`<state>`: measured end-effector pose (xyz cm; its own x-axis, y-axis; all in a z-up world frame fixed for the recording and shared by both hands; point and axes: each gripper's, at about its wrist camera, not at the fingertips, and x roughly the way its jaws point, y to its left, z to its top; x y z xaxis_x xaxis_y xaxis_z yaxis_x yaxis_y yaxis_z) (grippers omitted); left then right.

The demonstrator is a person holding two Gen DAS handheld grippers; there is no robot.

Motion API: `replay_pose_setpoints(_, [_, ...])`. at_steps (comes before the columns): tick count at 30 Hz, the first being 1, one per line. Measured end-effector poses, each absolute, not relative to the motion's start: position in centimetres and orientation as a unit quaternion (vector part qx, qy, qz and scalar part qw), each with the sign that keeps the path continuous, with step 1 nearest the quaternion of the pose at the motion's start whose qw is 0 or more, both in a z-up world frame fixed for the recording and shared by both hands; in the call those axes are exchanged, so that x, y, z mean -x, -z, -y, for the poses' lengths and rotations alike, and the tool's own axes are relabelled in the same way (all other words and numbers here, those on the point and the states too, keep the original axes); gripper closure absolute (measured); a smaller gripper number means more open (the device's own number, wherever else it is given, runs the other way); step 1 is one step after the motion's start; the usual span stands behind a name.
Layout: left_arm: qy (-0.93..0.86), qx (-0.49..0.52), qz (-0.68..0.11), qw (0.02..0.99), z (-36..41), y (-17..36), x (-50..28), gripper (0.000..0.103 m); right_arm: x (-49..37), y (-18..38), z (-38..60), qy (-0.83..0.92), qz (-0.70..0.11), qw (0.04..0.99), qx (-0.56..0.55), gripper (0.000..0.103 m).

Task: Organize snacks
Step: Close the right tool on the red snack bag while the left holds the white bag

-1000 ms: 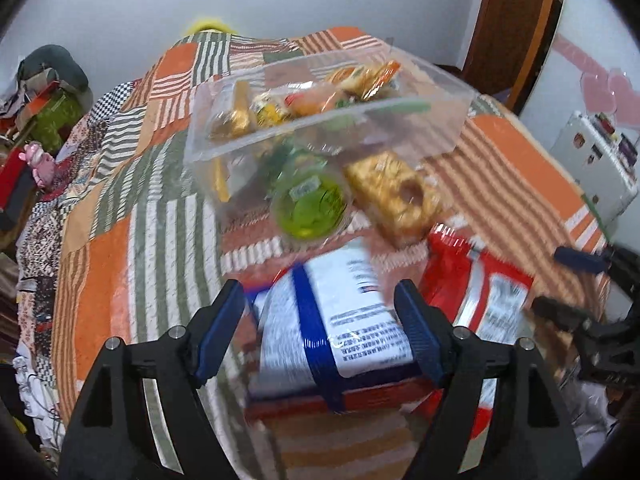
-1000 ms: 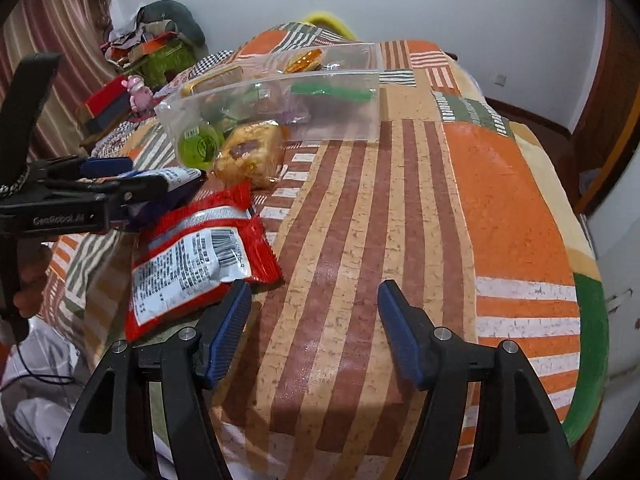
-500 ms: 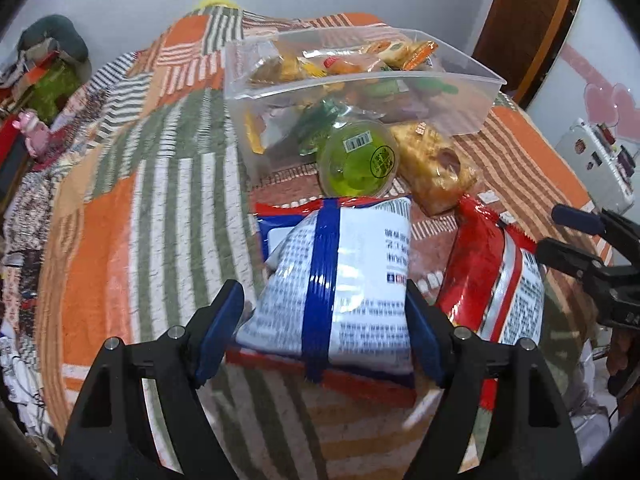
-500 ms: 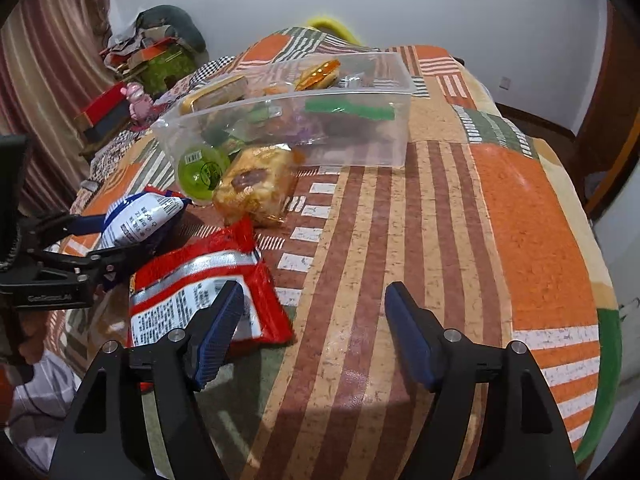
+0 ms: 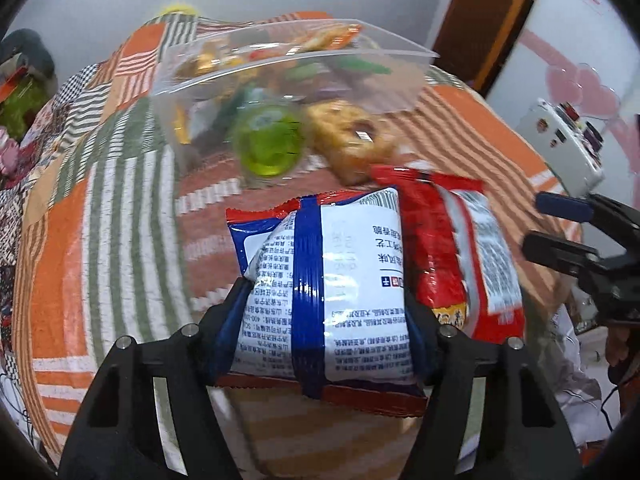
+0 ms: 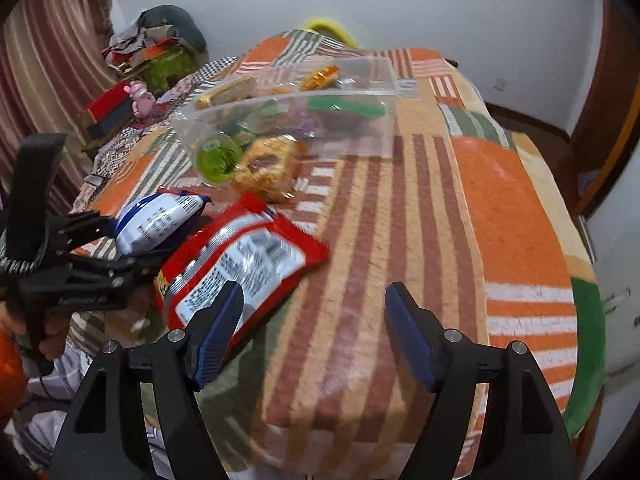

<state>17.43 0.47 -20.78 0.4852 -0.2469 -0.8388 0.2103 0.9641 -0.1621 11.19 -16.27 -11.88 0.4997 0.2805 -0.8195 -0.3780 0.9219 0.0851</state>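
Observation:
My left gripper (image 5: 326, 320) is shut on a blue and white snack bag (image 5: 332, 280), its pads pressing both sides of the bag. That bag also shows in the right wrist view (image 6: 156, 222). A red snack bag (image 5: 460, 248) lies right beside it on the bed (image 6: 240, 264). A green jelly cup (image 5: 270, 142) and a golden pastry pack (image 5: 348, 140) lie in front of a clear plastic box (image 5: 288, 68) holding several snacks. My right gripper (image 6: 314, 332) is open and empty, its left finger just over the red bag's near corner.
The patchwork quilt (image 6: 500, 216) covers the bed, whose right edge drops off by a green border (image 6: 588, 340). Clutter and a red box (image 6: 108, 106) lie at the far left. A white device (image 5: 560, 144) stands off the bed's right side.
My left gripper has closed on the blue and white bag, which it only straddled before. My right gripper has moved left toward the red bag.

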Motion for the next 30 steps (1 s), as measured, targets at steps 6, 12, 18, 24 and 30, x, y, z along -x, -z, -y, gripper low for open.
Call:
replay_pose_setpoints(6, [0.126,0.019,-0.481,0.868,0.1,20.2,-16.6,0.037,-11.4,11.8,17.0,-0.192,-0.473,0.86,0.019,0.03])
replay_pose_setpoints(12, [0.081,0.03,-0.466,0.88,-3.1,19.0,-15.3,0.037,-11.7,11.6,14.2,-0.214,-0.457,0.863,0.032,0.019])
replay_pose_setpoints(18, [0.056,0.059,-0.466,0.881,-6.1,18.9,-14.7,0.037,-13.2,13.6,10.9,-0.216,-0.482,0.848,0.036,0.015])
replay_pose_setpoints(24, [0.057,0.064,-0.461,0.883,-6.1,19.1,-14.4,0.037,-13.5,14.6,10.2,-0.205,-0.488,0.848,0.032,0.006])
replay_pose_setpoints(30, [0.061,0.062,-0.457,0.885,-5.6,18.9,-14.6,0.037,-13.4,14.8,9.1,-0.2,-0.481,0.85,0.076,0.01])
